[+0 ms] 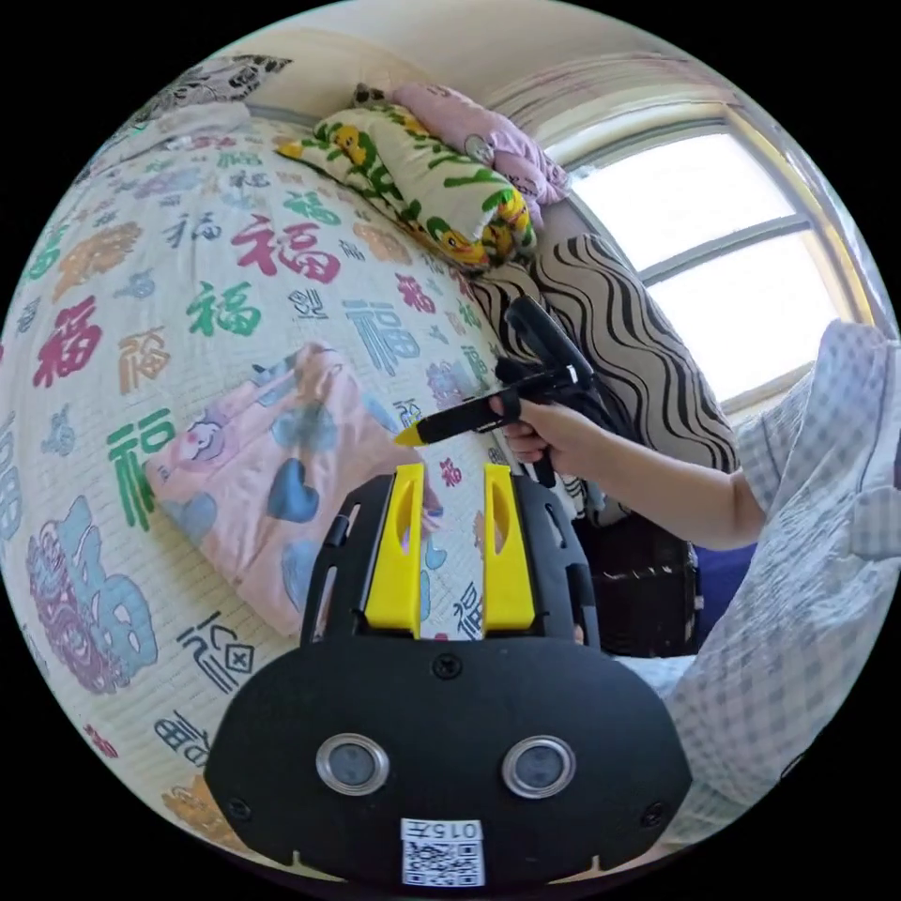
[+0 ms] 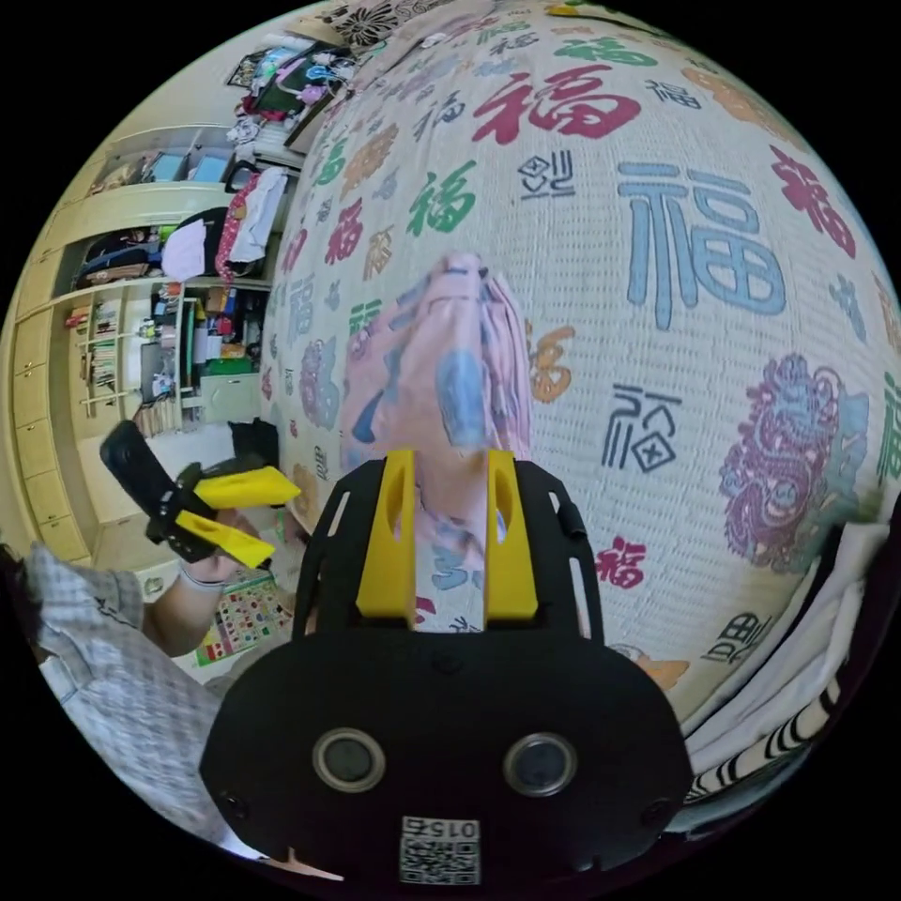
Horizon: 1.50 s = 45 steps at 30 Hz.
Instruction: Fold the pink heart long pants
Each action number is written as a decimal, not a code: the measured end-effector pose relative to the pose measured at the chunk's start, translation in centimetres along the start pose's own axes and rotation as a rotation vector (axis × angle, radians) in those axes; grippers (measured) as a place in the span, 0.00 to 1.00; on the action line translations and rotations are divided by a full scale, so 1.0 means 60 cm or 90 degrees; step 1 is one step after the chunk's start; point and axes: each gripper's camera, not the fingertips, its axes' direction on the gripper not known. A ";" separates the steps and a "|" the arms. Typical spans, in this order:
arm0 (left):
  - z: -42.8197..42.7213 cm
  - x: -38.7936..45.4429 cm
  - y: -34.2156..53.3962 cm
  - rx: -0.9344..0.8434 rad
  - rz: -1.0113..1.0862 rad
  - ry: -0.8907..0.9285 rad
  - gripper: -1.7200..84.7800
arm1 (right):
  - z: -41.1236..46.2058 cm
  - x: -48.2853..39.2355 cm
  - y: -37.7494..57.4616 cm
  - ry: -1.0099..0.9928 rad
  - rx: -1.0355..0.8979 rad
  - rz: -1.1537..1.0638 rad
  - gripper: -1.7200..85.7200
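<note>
Folded pink heart-print fabric pants (image 1: 267,469) lie flat on a character-printed woven bed mat (image 1: 141,310).
Long axis runs toward the right gripper (image 2: 450,479); both it and the left gripper (image 1: 450,488) stand narrowly parted, empty.

The folded pants (image 1: 272,479) are laid on the bed (image 1: 141,282). Pillows (image 1: 422,188) are piled at the far end of the bed, under the window (image 1: 723,253). Shelves (image 2: 141,319) are set beside the bed.
</note>
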 end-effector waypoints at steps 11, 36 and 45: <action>0.117 -0.120 -0.202 -0.078 0.033 -0.200 0.10 | 0.033 0.031 0.072 0.043 0.004 0.064 0.11; 0.027 -0.220 -0.181 -0.184 -0.050 -0.226 0.11 | 0.127 0.039 0.187 -0.323 0.024 0.182 0.12; 0.045 -0.239 -0.195 -0.207 -0.002 -0.258 0.02 | 0.167 0.048 0.210 -0.262 0.041 0.246 0.03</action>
